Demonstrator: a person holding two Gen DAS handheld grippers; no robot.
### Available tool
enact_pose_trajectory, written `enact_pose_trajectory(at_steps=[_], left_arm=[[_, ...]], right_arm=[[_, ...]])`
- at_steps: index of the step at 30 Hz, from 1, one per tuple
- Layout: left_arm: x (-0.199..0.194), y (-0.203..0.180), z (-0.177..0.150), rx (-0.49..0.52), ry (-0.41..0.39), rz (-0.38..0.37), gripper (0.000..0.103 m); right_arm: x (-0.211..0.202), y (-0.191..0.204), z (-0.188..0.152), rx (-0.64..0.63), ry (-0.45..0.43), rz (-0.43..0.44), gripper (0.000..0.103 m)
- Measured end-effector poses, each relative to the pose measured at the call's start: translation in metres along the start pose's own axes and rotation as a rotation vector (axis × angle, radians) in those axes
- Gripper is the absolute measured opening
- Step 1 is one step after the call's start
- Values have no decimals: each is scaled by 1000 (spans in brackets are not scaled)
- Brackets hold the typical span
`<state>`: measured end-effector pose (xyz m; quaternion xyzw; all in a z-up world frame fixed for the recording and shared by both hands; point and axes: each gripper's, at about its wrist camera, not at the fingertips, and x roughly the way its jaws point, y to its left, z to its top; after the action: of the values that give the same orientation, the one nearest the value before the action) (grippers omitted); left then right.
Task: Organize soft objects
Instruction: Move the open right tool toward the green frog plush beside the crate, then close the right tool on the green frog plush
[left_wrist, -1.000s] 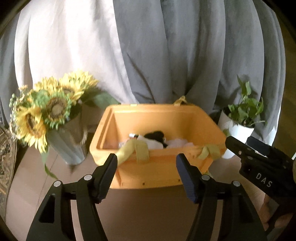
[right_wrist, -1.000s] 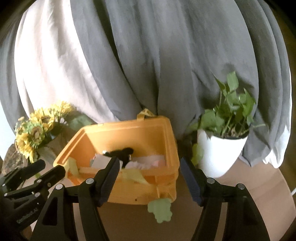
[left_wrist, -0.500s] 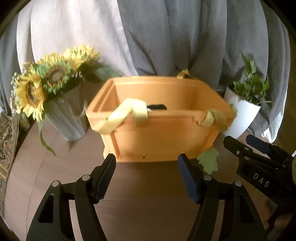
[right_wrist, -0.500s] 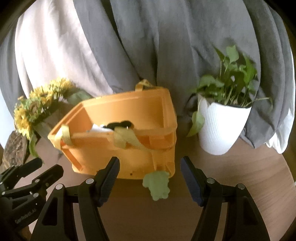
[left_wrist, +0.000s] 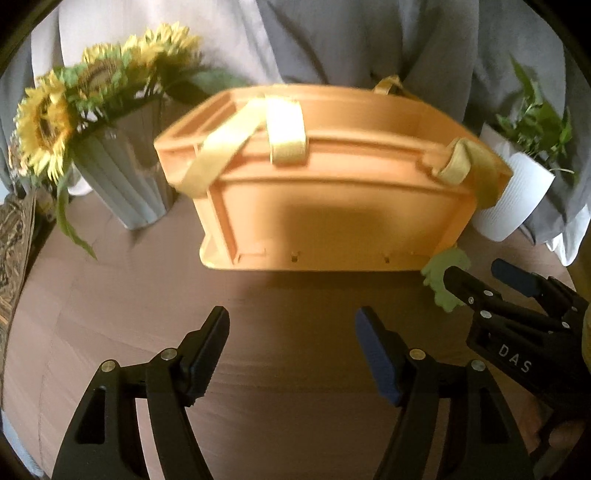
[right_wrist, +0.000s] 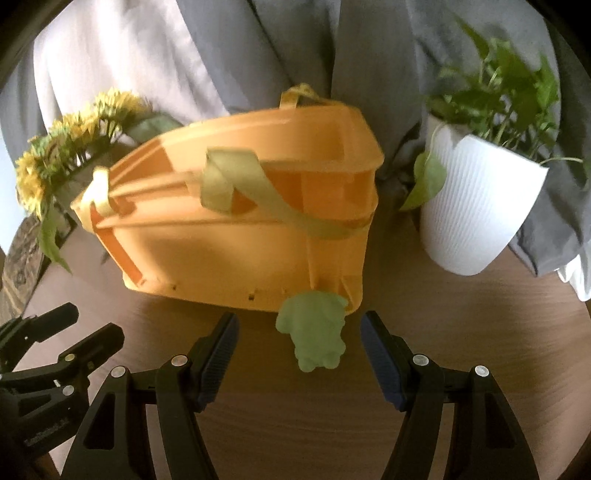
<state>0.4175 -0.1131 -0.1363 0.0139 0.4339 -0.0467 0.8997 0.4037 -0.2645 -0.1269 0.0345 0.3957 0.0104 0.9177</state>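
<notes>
An orange plastic crate (left_wrist: 332, 206) (right_wrist: 236, 236) stands on the brown table, with pale yellow straps (left_wrist: 286, 133) (right_wrist: 236, 181) draped over its near rim. A soft pale green toy (right_wrist: 314, 332) (left_wrist: 443, 277) lies on the table at the crate's near right corner. My right gripper (right_wrist: 297, 350) hovers low over the table with the green toy between its fingers, the pads clear of it. My left gripper (left_wrist: 290, 350) is in front of the crate's near wall, its jaws opening with nothing between them. The crate's inside is hidden from here.
A grey ribbed vase of sunflowers (left_wrist: 122, 177) (right_wrist: 66, 147) stands left of the crate. A white ribbed pot with a green plant (right_wrist: 476, 206) (left_wrist: 513, 195) stands to its right. Grey and white drapes (left_wrist: 332, 40) hang behind. Bare table (left_wrist: 147, 295) lies in front of the crate.
Both grippers have sunk toward the table and tilted downward. The crate's inside and its contents have dropped out of sight, and the green toy now sits between the right fingers.
</notes>
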Motion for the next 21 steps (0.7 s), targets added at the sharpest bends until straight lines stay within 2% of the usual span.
enact_pose_trajectory(at_steps=[8, 15, 21], left_arm=[[25, -3, -7, -21, 65, 16, 71], [37, -5, -7, -23, 86, 31, 72], [39, -5, -7, -23, 91, 40, 72]], right_arm=[[26, -7, -6, -32, 45, -12, 69], [37, -11, -7, -48, 55, -9, 68], [41, -13, -8, -41, 56, 0, 53]])
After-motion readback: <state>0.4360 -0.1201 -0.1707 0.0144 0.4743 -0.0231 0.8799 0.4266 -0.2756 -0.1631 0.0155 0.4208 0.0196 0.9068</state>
